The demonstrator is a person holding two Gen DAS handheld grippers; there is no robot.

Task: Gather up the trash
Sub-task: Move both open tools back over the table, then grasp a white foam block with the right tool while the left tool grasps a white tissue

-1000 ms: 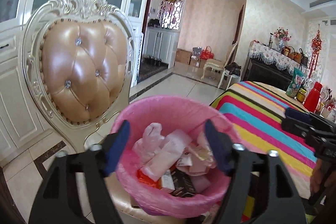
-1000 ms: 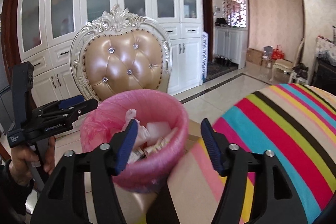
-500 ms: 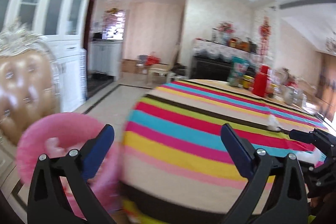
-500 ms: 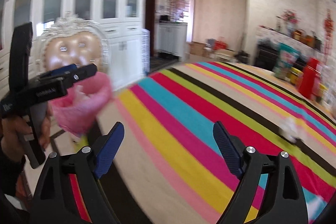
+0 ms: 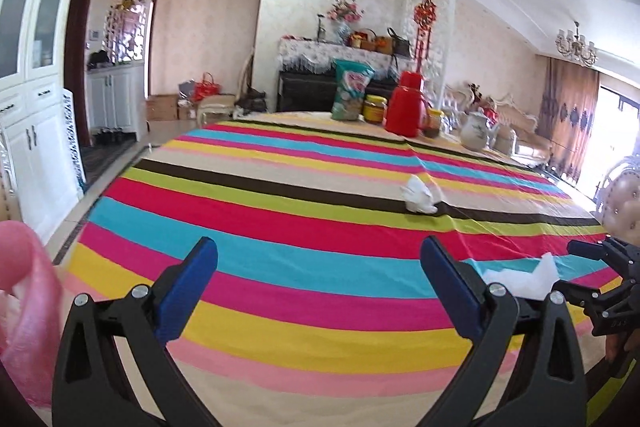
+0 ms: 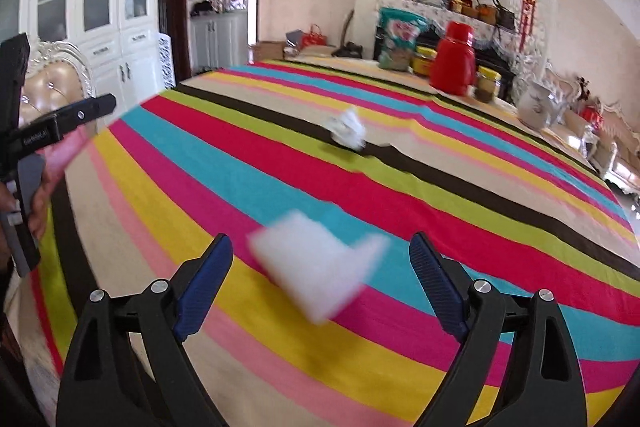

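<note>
Trash, a white tissue (image 6: 320,269), is lying low in the right wrist frame on the striped worktop (image 6: 460,195), framed between the opening, untouching right tool (image 6: 320,283), while the spread, empty left tool (image 5: 320,291) is facing a second wad (image 5: 420,195) mid-frame.

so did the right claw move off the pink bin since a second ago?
Yes. The right claw swung rightward, away from the tufted chair, and now faces the striped table over a white tissue, jaws opening.
</note>
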